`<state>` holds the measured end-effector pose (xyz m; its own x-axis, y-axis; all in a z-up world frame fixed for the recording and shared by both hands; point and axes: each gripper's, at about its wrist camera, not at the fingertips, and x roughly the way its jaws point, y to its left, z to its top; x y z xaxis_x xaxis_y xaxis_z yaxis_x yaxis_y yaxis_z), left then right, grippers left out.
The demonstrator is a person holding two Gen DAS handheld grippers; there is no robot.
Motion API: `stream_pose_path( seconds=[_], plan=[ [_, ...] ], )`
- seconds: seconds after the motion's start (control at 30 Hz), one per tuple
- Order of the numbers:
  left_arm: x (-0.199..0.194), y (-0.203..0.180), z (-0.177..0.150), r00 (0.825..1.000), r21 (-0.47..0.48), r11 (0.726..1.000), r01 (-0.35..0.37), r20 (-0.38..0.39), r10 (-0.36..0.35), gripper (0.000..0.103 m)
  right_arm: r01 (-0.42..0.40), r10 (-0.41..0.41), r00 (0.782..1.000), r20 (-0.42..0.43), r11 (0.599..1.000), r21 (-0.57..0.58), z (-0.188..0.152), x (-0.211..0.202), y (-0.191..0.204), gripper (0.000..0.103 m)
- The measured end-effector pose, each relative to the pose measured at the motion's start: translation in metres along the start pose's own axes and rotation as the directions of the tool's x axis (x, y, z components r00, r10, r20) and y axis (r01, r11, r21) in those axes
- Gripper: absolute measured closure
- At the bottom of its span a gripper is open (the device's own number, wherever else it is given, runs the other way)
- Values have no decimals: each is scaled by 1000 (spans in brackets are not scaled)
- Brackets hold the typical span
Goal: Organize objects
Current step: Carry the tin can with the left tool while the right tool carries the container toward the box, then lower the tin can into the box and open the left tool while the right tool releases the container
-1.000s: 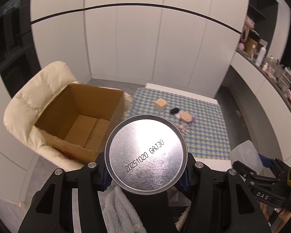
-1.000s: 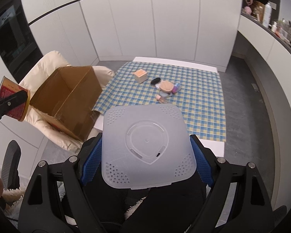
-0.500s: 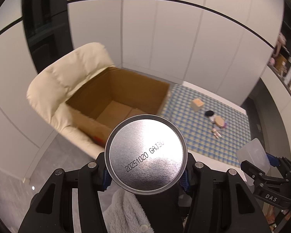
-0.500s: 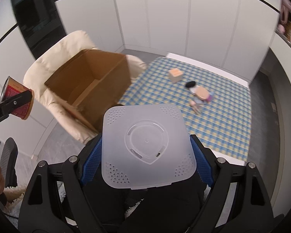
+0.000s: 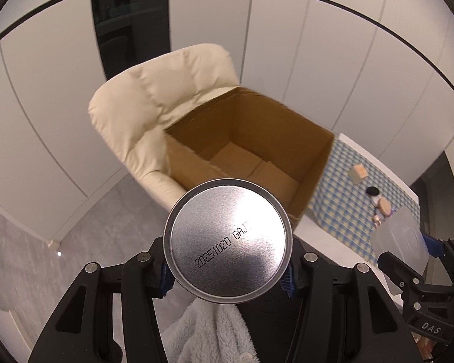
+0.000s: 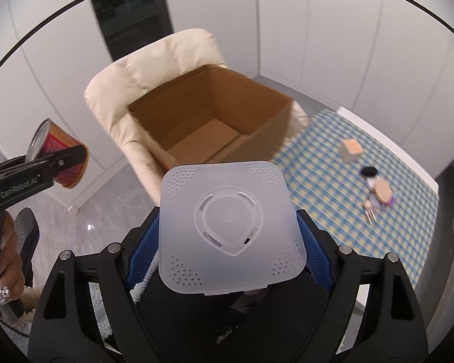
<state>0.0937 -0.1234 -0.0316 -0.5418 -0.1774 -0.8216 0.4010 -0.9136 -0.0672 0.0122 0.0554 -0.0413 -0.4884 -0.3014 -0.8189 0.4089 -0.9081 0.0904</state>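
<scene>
Clamping tin can in left gripper, jaws narrow against its sides; pinching translucent plastic container in right gripper, jaws wide. Hanging short of empty cardboard box on cream chair. Best carrying both fully over the rim, lowering, then releasing. Reading "20251020 GAJ" on can base, "GenRobot.AI" and "DAS" on gripper arms.
</scene>
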Motion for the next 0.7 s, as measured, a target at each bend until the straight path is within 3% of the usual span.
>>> stream_pose_path(
  seconds=[0.17, 0.7],
  plan=[
    [8, 11, 3, 999, 0, 999, -44, -7, 44, 49, -22, 22, 1000, -12, 999, -28, 10, 16, 14, 17],
    [42, 5, 14, 1000, 14, 1000, -15, -17, 15, 49, -15, 13, 997, -70, 1000, -25, 19, 50, 6, 17]
  ],
)
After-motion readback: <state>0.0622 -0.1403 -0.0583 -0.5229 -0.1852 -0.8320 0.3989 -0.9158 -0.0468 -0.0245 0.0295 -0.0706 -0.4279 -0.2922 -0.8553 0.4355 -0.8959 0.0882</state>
